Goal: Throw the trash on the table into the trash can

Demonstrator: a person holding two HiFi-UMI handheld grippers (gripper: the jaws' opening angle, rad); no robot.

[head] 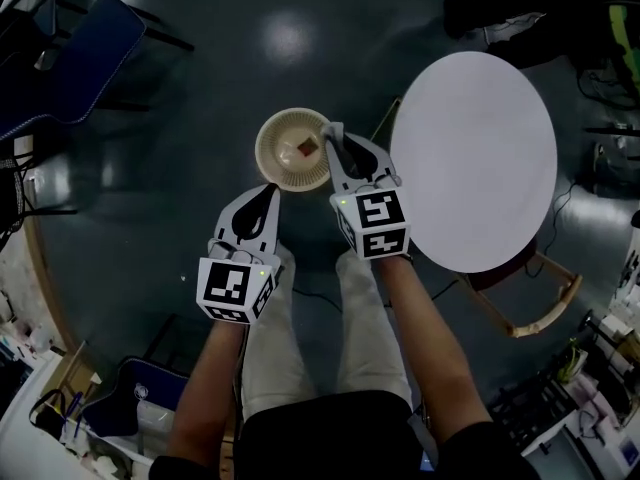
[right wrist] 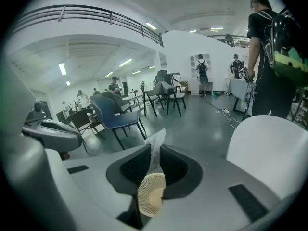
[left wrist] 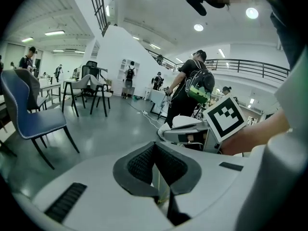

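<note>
A cream round trash can stands on the dark floor left of the round white table, with a small reddish scrap inside. My right gripper hangs over the can's right rim, shut on a piece of white paper trash. In the right gripper view the can shows below the right gripper, and the table's edge lies to the right. My left gripper hovers just below the can, with the left gripper shut and nothing between its pads.
A blue chair stands at the upper left, and a wooden chair sits under the table's lower edge. Boxes and clutter fill the lower left corner. A person with a backpack stands further off.
</note>
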